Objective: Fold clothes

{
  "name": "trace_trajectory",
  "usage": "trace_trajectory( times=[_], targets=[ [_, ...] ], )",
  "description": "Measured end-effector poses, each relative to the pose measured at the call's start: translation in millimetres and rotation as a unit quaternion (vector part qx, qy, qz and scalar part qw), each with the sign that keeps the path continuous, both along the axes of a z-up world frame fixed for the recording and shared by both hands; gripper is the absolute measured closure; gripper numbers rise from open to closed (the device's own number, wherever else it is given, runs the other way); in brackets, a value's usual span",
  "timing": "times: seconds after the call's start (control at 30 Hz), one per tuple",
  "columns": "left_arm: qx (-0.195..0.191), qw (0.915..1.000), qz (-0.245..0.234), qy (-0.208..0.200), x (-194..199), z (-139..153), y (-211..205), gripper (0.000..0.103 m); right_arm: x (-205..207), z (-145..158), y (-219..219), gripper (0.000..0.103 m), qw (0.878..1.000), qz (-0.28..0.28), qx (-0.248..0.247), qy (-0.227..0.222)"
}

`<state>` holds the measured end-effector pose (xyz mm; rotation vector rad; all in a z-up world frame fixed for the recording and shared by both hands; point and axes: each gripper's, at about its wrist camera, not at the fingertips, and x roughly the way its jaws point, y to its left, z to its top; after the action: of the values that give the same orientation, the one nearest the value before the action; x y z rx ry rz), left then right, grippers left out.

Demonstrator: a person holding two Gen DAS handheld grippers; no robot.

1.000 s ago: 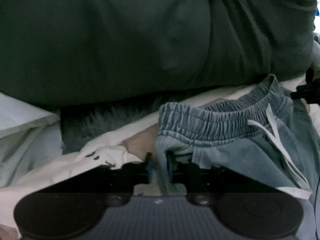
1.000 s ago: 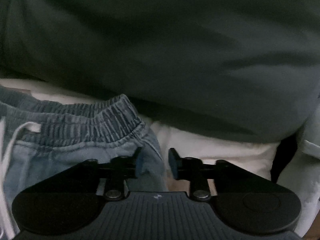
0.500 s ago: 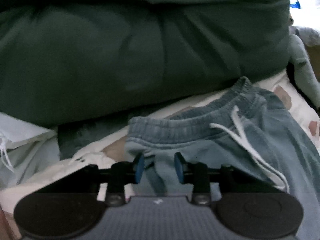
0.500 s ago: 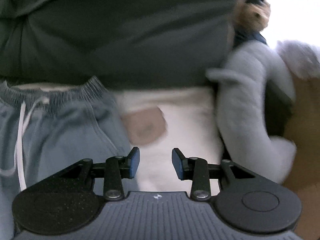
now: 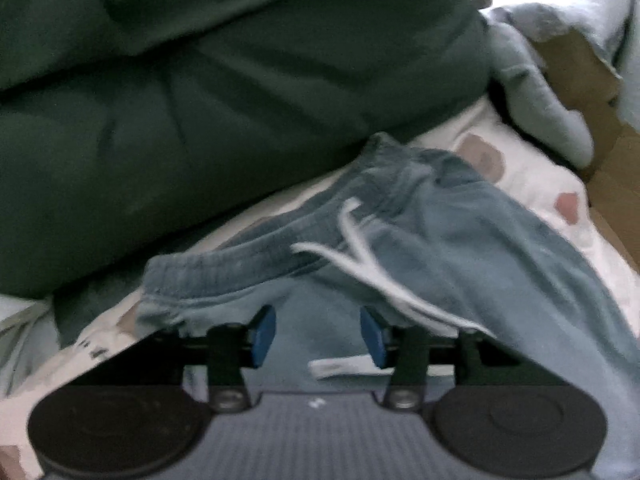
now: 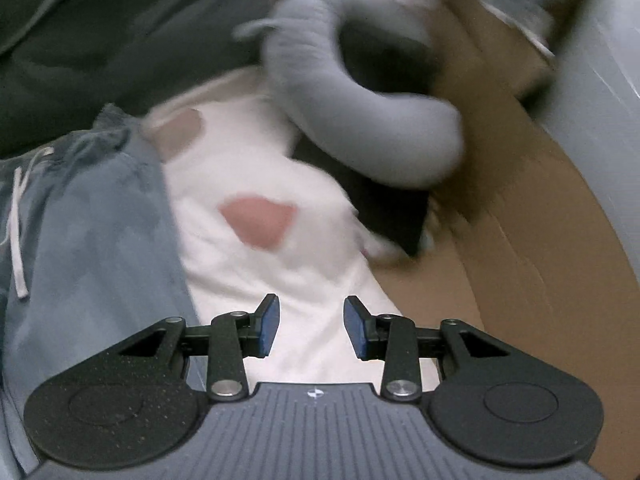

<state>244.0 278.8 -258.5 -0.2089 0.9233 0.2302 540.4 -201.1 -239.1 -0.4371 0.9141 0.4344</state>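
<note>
Both grippers empty over the bed

Left gripper (image 5: 318,334) just opened above the shorts (image 5: 460,248); right gripper (image 6: 312,326), half-open, hovers beside them over the sheet (image 6: 256,168).

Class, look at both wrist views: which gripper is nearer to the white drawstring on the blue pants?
Left. The left gripper hangs open right over the pants, just below the drawstring. The right gripper is open over the white sheet, beside the pants.

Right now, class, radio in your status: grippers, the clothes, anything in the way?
Left gripper just opened, empty over blue trousers. Right gripper open, empty, over white sheet. Trousers unfolded. Grey soft toy nearby.
</note>
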Motion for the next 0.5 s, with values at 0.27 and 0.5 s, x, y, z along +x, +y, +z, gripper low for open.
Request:
trace_trajectory(
  times=[0.27,0.5],
  targets=[
    [0.023,0.9985,-0.044,-0.022,28.8,24.9,-35.7,0.041,-58.0,3.2,-117.4,0.053,0.993,-0.118,-0.007,0.008],
    [0.038,0.9962,-0.076,-0.016,51.5,28.9,-65.4,0.041,-125.7,-8.9,-198.6,0.053,0.976,-0.218,-0.019,0.01]
  ],
)
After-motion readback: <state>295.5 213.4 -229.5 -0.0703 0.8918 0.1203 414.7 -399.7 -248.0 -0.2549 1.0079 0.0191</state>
